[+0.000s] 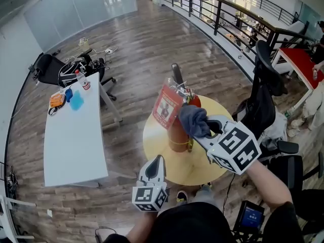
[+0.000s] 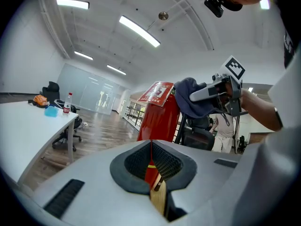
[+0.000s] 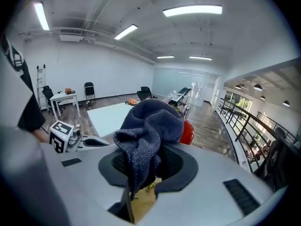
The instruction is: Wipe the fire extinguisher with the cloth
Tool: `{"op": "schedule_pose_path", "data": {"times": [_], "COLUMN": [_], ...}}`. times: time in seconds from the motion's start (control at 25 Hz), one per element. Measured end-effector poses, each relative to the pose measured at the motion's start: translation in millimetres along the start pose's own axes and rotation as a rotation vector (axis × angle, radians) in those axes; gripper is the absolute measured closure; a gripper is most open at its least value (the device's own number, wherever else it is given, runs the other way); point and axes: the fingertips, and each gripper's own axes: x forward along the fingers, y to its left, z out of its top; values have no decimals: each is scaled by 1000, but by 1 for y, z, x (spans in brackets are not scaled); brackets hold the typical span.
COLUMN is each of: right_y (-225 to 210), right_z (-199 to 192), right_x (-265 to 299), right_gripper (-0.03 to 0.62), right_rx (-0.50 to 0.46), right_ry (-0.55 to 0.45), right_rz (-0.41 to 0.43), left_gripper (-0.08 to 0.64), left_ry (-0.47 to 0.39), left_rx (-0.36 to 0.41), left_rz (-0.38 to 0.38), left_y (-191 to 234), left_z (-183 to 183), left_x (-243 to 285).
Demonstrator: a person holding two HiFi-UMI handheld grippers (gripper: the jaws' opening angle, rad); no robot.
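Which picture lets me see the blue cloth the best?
The right gripper view: the cloth fills the middle, pinched in the right gripper. The head view shows it as a small bundle by the top of the fire extinguisher. The left gripper view shows it from the side, farther off.

There is one fire extinguisher (image 1: 178,131), with one red tag (image 1: 166,107), on one round yellow table (image 1: 158,162). There is one dark cloth (image 1: 194,119). Two grippers show: the left gripper (image 1: 158,160) and the right gripper (image 1: 201,135). One long white table (image 1: 73,140) carries one bottle (image 1: 83,80), one blue thing (image 1: 76,100) and one orange thing (image 1: 56,100). One red table (image 1: 302,59) stands far right.
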Motion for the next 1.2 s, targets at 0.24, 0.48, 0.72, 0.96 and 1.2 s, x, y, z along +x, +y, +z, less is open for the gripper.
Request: {"op": "schedule_pose_path", "data": {"times": [0.24, 0.48, 0.72, 0.96, 1.2], "right_y": [12, 11, 1, -1, 3], "right_z": [-54, -127, -188, -196, -210], "right_x": [27, 73, 106, 113, 111], "right_gripper": [492, 486, 477, 471, 477], "right_rx": [19, 27, 151, 166, 211], "right_ry": [44, 87, 62, -50, -76], "right_rz": [24, -32, -79, -131, -182], "left_gripper": [535, 535, 535, 535, 535], "left_ry": [9, 21, 37, 62, 79], "left_rx": [-4, 0, 6, 27, 48], "left_rz": [22, 48, 66, 64, 81], "left_y": [4, 8, 8, 5, 4], "left_z": [-2, -6, -11, -16, -17], "left_x": [-3, -11, -14, -13, -18]}}
